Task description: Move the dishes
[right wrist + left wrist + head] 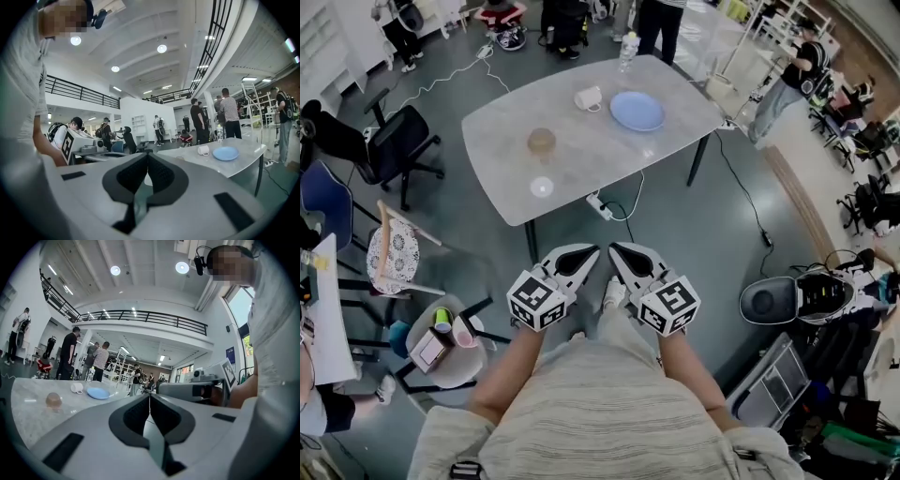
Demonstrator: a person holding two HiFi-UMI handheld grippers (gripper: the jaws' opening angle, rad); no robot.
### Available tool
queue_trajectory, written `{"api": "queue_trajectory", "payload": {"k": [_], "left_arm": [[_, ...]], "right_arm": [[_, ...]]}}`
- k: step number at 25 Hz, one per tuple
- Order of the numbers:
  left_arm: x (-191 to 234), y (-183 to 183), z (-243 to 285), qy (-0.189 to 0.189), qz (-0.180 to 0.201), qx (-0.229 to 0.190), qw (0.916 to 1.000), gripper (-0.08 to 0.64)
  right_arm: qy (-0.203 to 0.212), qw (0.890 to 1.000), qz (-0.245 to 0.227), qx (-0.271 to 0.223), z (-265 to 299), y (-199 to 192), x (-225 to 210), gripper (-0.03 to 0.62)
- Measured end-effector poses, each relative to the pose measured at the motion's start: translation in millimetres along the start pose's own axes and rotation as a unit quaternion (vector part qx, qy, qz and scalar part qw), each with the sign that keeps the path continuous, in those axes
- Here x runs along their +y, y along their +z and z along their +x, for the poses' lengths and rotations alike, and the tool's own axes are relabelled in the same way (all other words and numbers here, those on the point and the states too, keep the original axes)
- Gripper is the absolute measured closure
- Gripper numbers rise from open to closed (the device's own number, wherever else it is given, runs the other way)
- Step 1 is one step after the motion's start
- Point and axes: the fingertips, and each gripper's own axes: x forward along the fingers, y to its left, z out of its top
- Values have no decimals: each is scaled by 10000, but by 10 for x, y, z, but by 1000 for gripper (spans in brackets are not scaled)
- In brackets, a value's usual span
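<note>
The plate [637, 111], cup [589, 97] and bowl [541, 142] sit on the table [581, 173], well apart from my left gripper [581, 258] and right gripper [624, 254], both with jaws pressed together on nothing. Reaching in like that, I'd likely knock the cup over.

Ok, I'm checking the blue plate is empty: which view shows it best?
The head view: it looks down on the blue plate, so its bare top shows. In the left gripper view the plate is small and nearly edge-on, as in the right gripper view.
</note>
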Motion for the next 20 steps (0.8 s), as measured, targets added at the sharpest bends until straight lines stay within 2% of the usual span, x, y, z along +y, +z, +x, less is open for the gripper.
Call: {"api": "queue_trajectory", "payload": {"k": [6, 20], "left_arm": [[466, 88, 429, 212, -30, 1, 9998, 540], [1418, 327, 1562, 666, -45, 99, 9977, 540]], "right_arm": [[67, 9999, 72, 22, 360, 70, -555, 574], [675, 9976, 10, 130, 1059, 356, -1780, 574]]}}
